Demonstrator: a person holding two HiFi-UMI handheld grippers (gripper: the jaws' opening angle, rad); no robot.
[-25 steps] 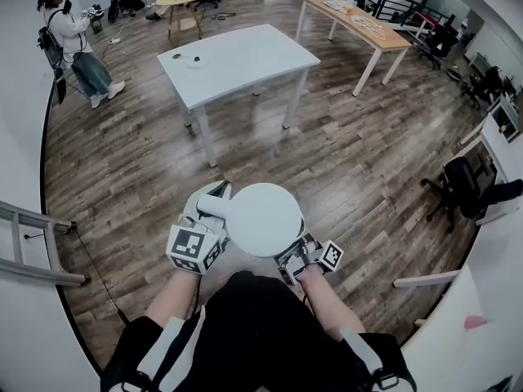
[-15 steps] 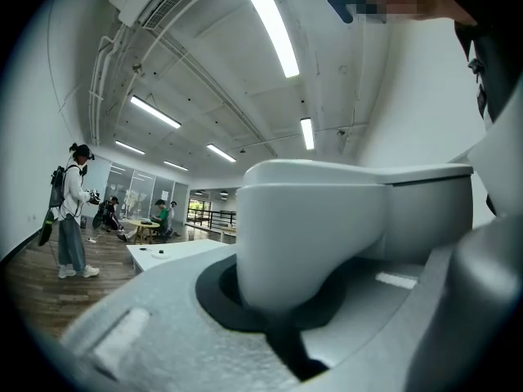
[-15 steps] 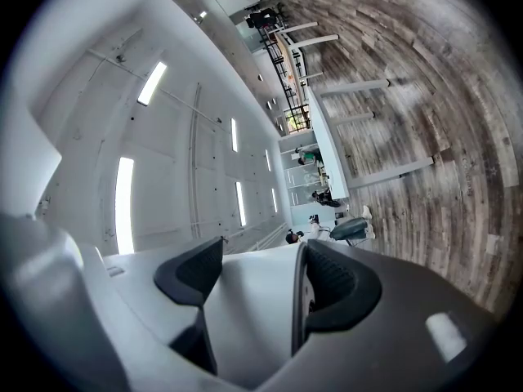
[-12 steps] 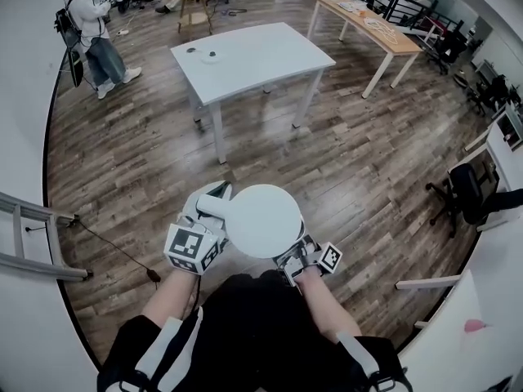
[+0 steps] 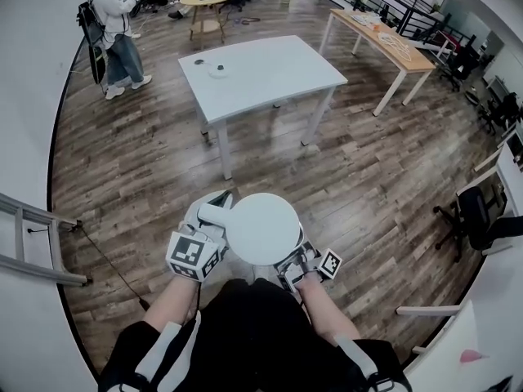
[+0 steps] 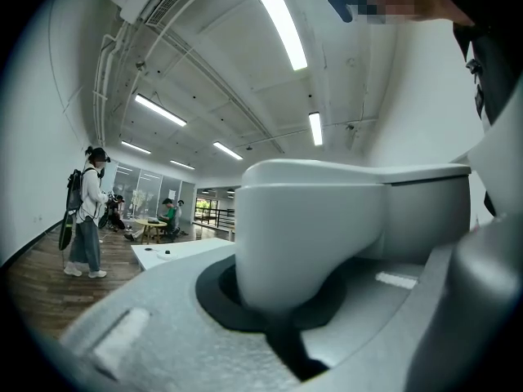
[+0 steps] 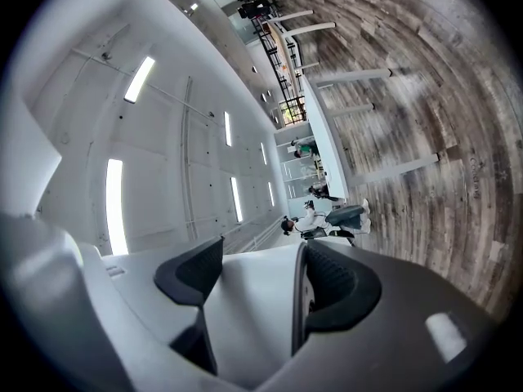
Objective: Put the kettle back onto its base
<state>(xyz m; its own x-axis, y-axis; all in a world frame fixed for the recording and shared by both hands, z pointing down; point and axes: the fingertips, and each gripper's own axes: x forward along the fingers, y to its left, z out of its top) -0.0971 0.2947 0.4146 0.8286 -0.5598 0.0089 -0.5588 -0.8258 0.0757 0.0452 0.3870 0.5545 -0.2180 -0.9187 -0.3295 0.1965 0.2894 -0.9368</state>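
- The brown wood-plank floor fills most of the head view.
- A white rectangular table stands well ahead of the person, with a long light-wood table beyond it to the right.
- A standing person with a backpack is near the white table's far left corner.
- The white round-topped kettle is held in the air close to the person's body, well apart from the white table.
- The left gripper has its jaws clamped on the kettle's handle.
- The right gripper has its dark pads pressed on a white part of the kettle.
- A small pale round disc, possibly the kettle's base though too small to be sure, lies on the white table.
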